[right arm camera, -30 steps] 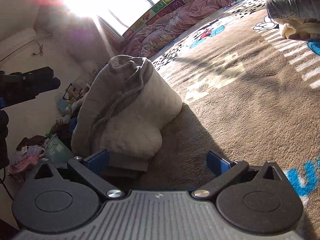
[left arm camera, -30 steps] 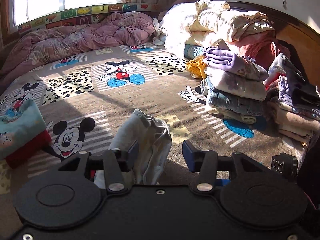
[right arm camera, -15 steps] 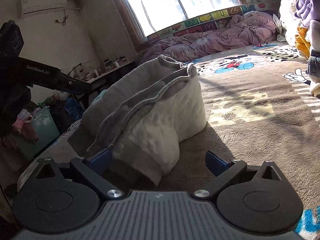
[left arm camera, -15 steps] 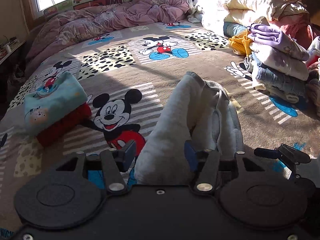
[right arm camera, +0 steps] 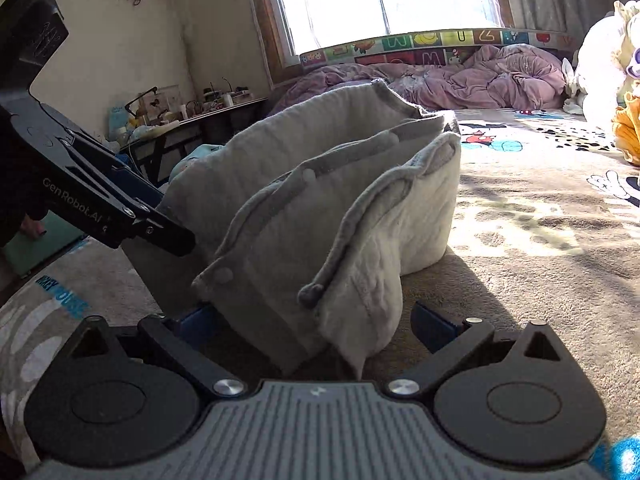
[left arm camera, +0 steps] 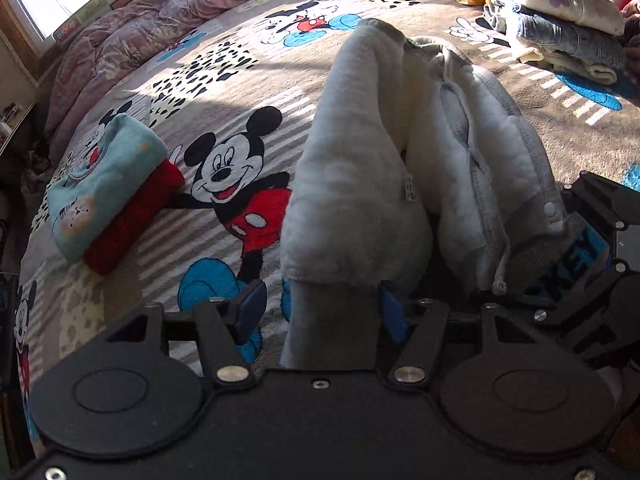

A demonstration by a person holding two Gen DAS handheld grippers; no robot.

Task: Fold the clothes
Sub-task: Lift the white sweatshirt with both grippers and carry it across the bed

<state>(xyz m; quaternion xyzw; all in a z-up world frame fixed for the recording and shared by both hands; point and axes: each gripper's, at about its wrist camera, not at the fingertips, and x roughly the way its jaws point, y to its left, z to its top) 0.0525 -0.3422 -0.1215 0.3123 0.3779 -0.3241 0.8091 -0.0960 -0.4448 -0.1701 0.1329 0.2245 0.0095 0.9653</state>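
Observation:
A grey fleece-lined garment (left arm camera: pixel 408 152) stands bunched in upright folds on the Mickey Mouse bedspread (left arm camera: pixel 224 92). My left gripper (left arm camera: pixel 320 310) is open, with one thick fold of the garment between its fingers. The garment also shows in the right wrist view (right arm camera: pixel 320 216). My right gripper (right arm camera: pixel 308 322) is open, low on the bed, with the garment's near corner between its fingers. The left gripper's body (right arm camera: pixel 80 184) shows at the left of the right wrist view, against the garment's far side.
A folded teal and red pile (left arm camera: pixel 108 188) lies at left on the bed. A stack of folded clothes (left arm camera: pixel 560 20) sits at far right. A rumpled pink quilt (left arm camera: pixel 160 28) lies along the window side. A cluttered desk (right arm camera: pixel 192 116) stands beside the bed.
The left gripper has moved in over the garment, so one fold now sits between its fingers. The right gripper has levelled out and closed in on the garment's near corner.

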